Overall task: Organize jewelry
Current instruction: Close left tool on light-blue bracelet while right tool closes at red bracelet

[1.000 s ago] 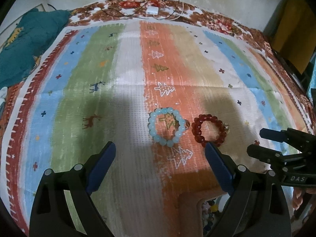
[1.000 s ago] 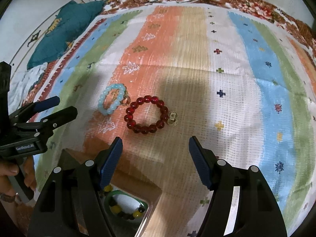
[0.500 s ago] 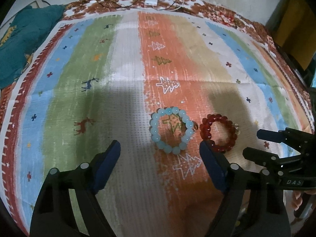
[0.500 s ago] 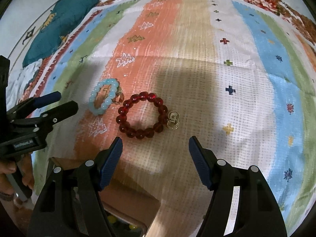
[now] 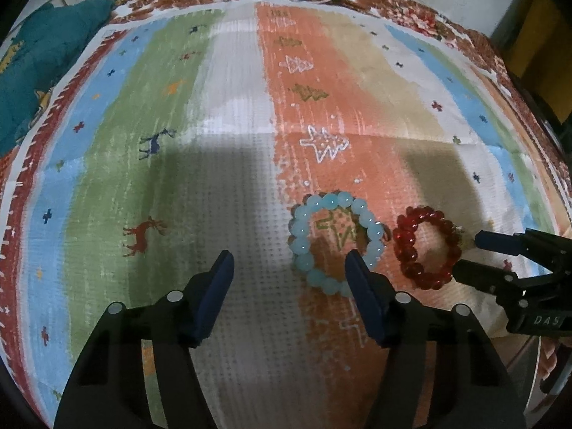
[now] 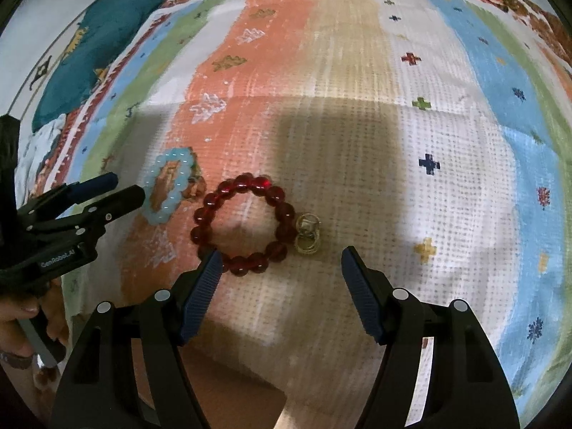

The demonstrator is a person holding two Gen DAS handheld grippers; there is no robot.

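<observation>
Tongs on both sides gape empty; right tongs (image 6: 279,262) straddle the red bracelet (image 6: 243,223), whose gold charm (image 6: 307,234) may snag or beads roll free.

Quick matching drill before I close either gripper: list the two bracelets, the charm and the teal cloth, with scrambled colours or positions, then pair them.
Things:
1. pale blue bracelet
2. red bracelet
3. gold charm
4. teal cloth

Descriptions:
A. bunched at the mat's far left edge
B. partly covered by the left gripper's finger in the left wrist view
C. metal rings touching the dark beads
D. just ahead of the right gripper

Pairs: 1-B, 2-D, 3-C, 4-A
</observation>
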